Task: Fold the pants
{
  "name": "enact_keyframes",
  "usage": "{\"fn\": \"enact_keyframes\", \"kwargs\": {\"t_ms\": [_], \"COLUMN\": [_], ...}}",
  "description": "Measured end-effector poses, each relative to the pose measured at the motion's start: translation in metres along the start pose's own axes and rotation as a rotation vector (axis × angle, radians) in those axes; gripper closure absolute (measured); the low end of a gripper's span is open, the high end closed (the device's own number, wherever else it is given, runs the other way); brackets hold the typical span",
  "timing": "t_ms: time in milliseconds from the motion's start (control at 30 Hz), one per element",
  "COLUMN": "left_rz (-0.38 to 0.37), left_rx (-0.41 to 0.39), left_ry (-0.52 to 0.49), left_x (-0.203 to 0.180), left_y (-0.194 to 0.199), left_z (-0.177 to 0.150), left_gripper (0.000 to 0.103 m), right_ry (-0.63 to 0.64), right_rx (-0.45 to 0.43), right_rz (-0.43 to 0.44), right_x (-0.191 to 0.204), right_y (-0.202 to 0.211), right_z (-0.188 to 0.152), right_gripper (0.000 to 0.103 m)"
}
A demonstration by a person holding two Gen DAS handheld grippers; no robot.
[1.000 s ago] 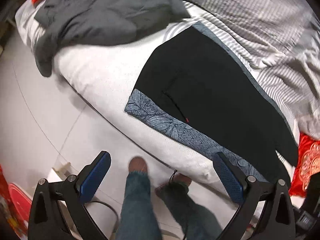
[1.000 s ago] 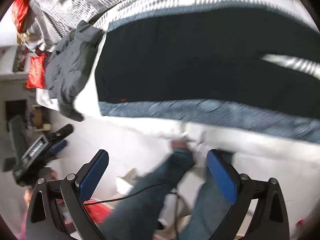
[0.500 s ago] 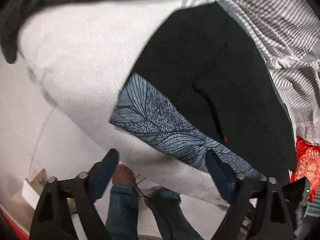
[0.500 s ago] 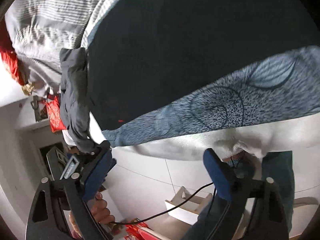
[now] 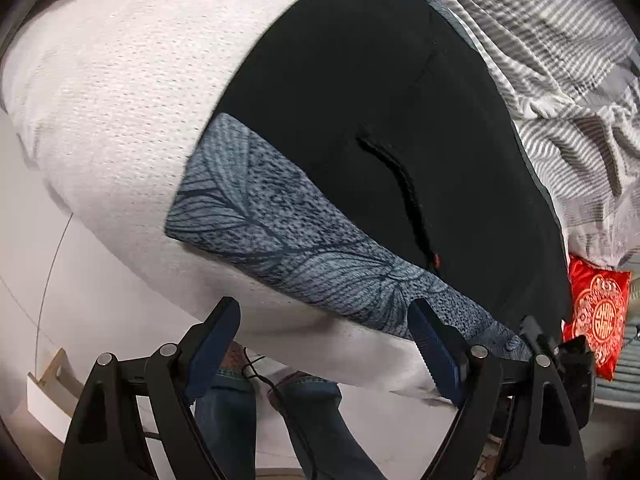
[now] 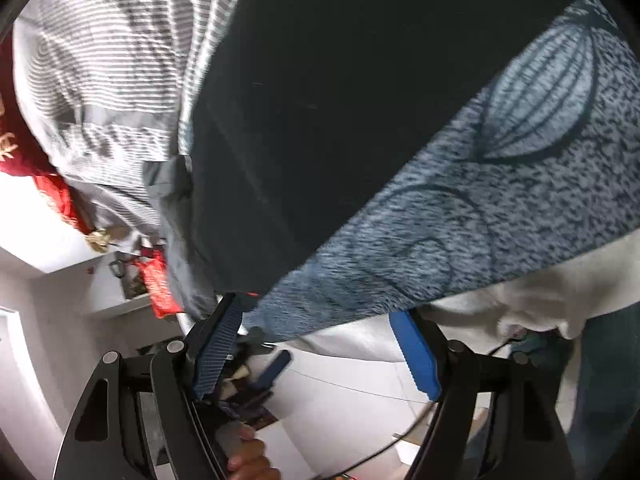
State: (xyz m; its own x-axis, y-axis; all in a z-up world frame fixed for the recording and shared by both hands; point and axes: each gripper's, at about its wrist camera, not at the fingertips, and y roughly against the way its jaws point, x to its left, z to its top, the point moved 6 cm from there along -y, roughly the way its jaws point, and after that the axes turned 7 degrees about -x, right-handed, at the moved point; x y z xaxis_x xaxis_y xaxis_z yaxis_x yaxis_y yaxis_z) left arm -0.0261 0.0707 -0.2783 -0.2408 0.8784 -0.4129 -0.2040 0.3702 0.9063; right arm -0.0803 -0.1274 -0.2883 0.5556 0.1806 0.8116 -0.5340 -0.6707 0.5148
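Observation:
Black pants (image 5: 380,100) lie flat on a blue-grey leaf-patterned cloth (image 5: 280,236) spread over a white mattress (image 5: 112,100). A black drawstring (image 5: 404,184) with a red tip rests on them. My left gripper (image 5: 322,316) hovers open just off the bed's edge, below the patterned cloth, with nothing between its blue pads. In the right wrist view the pants (image 6: 340,80) and the cloth (image 6: 500,200) fill the frame. My right gripper (image 6: 318,312) is at their lower edge. Its jaws are closing with the cloth's hem between them, and the pads are not pressing on it.
A grey-striped duvet (image 5: 560,92) is bunched beyond the pants, with a red cushion (image 5: 596,312) at the right. The person's jeans-clad legs (image 5: 312,420) stand on the pale floor below the bed. A cardboard box (image 5: 44,396) sits at the lower left.
Both grippers have come down close to the bed's edge and their jaws have narrowed. The right one has rolled, and the patterned hem now lies between its fingers.

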Motion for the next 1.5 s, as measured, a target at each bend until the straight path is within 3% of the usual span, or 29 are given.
{"fn": "enact_keyframes", "kwargs": {"t_ms": [100, 133, 200, 233, 267, 667, 733, 800, 833, 900, 1200, 1333, 1500], "left_rz": [-0.012, -0.015, -0.031, -0.041, -0.055, -0.165, -0.155, -0.177, -0.171, -0.134, -0.087, -0.068, -0.009], "left_rx": [0.012, 0.016, 0.025, 0.025, 0.022, -0.022, -0.051, -0.059, -0.073, -0.096, -0.178, -0.171, -0.176], "left_ry": [-0.009, -0.008, 0.007, 0.012, 0.020, 0.135, 0.156, 0.168, 0.168, 0.130, -0.079, -0.126, -0.182], "left_x": [-0.004, -0.002, -0.003, -0.002, -0.004, -0.009, -0.007, -0.007, -0.007, -0.007, -0.060, -0.088, -0.123], "left_y": [-0.004, -0.004, -0.006, -0.006, -0.005, -0.003, -0.002, -0.001, 0.001, 0.007, 0.058, 0.060, 0.044], "left_z": [-0.002, -0.003, -0.004, -0.004, -0.003, 0.016, 0.023, 0.029, 0.031, 0.033, 0.061, 0.090, 0.129], "left_gripper": [0.015, 0.015, 0.015, 0.015, 0.015, 0.015, 0.029, 0.052, 0.056, 0.074, 0.074, 0.074, 0.074], "right_ry": [-0.036, -0.048, -0.070, -0.072, -0.066, -0.037, -0.024, -0.008, -0.003, 0.010, 0.117, 0.127, 0.129], "right_rx": [-0.004, 0.003, 0.027, 0.034, 0.032, 0.047, 0.052, 0.054, 0.055, 0.054, 0.100, 0.143, 0.195], "right_rz": [0.033, 0.037, 0.063, 0.063, 0.057, 0.113, 0.100, 0.078, 0.068, 0.051, 0.011, -0.009, -0.015], "right_x": [0.000, 0.000, 0.005, 0.008, 0.011, 0.039, 0.042, 0.045, 0.046, 0.051, 0.105, 0.124, 0.148], "right_y": [-0.005, -0.010, -0.020, -0.023, -0.021, -0.004, -0.005, -0.006, -0.007, -0.009, 0.015, 0.018, 0.011], "right_z": [0.002, 0.003, 0.003, 0.001, 0.002, 0.000, 0.000, 0.001, 0.001, 0.002, 0.026, 0.050, 0.107], "right_gripper": [0.030, 0.036, 0.065, 0.086, 0.091, 0.091, 0.091, 0.091, 0.091, 0.091, 0.091, 0.091, 0.091]}}
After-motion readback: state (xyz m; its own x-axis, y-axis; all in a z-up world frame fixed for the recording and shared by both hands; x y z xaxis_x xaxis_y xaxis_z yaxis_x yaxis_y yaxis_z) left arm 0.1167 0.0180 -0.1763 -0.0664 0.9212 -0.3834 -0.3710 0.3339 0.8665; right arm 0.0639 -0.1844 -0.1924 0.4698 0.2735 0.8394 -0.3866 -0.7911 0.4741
